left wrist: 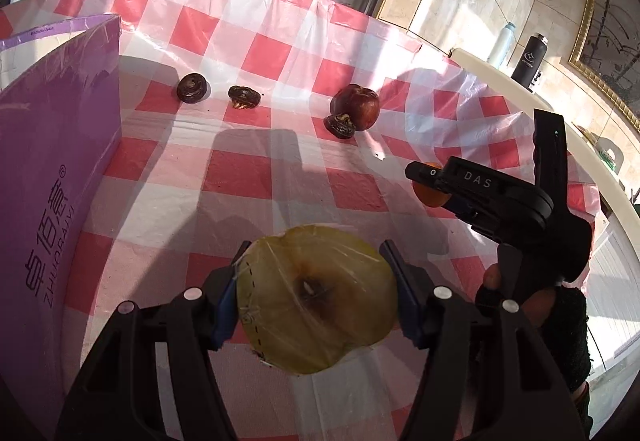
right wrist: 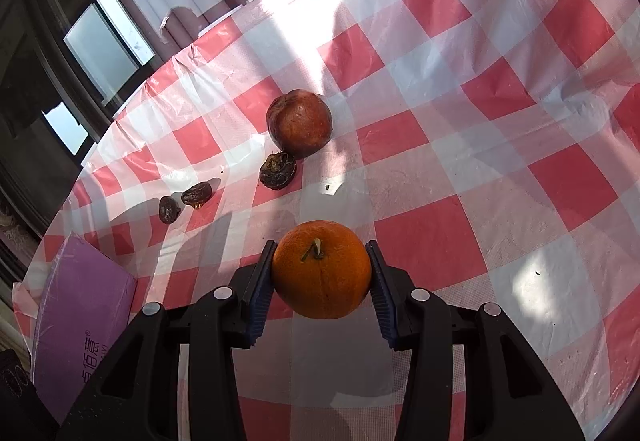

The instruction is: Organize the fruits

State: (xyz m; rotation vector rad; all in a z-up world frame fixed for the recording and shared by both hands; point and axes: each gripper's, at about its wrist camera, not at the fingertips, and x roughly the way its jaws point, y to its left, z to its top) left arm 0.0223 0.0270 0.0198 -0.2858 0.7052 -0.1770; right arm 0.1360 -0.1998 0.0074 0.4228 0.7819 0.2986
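My left gripper (left wrist: 316, 293) is shut on a yellow-green apple (left wrist: 316, 301) wrapped in clear film, held above the checked tablecloth. My right gripper (right wrist: 322, 273) is shut on an orange (right wrist: 322, 269); the right gripper (left wrist: 430, 181) also shows in the left wrist view at the right, with the orange (left wrist: 428, 197) partly hidden behind it. A dark red apple (left wrist: 356, 106) (right wrist: 299, 123) rests on the cloth further off. Three small dark brown fruits lie there: one (left wrist: 340, 125) (right wrist: 277, 170) touching the red apple, two (left wrist: 244, 96) (left wrist: 192, 87) to the left.
A purple box (left wrist: 60, 169) (right wrist: 80, 313) stands at the left of the round table (left wrist: 520, 93). Two bottles (left wrist: 528, 61) stand beyond the table's right edge. Windows lie behind the far edge.
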